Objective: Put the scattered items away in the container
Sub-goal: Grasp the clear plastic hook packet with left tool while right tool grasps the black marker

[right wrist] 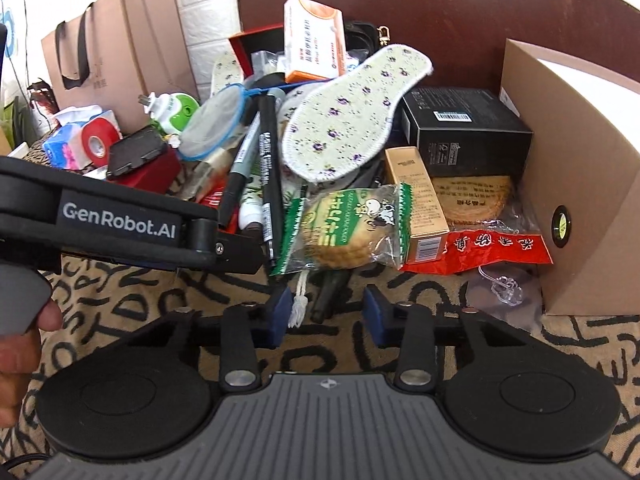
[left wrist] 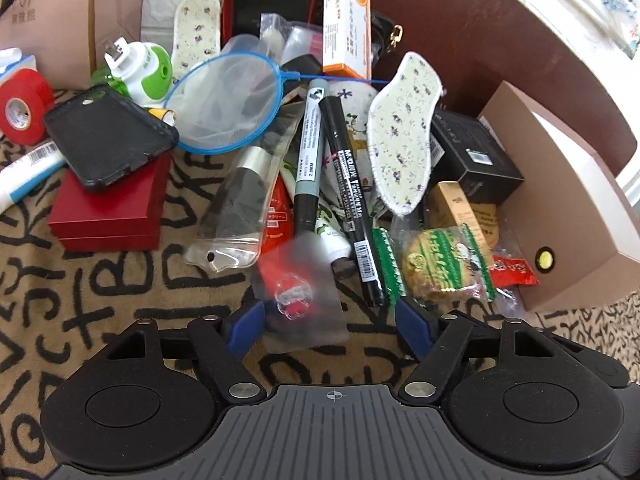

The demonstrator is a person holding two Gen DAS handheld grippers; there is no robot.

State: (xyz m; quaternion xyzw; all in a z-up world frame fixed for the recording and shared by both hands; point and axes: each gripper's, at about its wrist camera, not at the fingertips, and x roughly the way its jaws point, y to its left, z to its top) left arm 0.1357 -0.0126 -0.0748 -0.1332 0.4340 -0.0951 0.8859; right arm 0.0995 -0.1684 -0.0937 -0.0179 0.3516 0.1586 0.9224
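Both grippers sit low at the near edge of the pile. Our left gripper [left wrist: 330,312] is spread wide, straddling a clear plastic sachet [left wrist: 304,300] with something red inside; the blue pads [left wrist: 250,316] flank it without pressing on it. Our right gripper [right wrist: 326,312] stands partly open, and between its jaws lie a white tassel cord [right wrist: 299,300] and a dark handle end [right wrist: 330,288], neither of them pinched. We judge this to be the reach-and-grasp step, with nothing lifted yet. The scattered items lie heaped on the patterned cloth [left wrist: 120,292]: two markers [left wrist: 344,184], a floral insole [left wrist: 404,132], a wrapped biscuit pack [right wrist: 348,232] and a red snack packet [right wrist: 492,250]. The cardboard box [right wrist: 576,184], which we take for the container, stands at the right of the heap, just beside the snack packet. Next we need to close the left jaws squarely on the sachet, which looks slippery and flat, then carry it right to the box.
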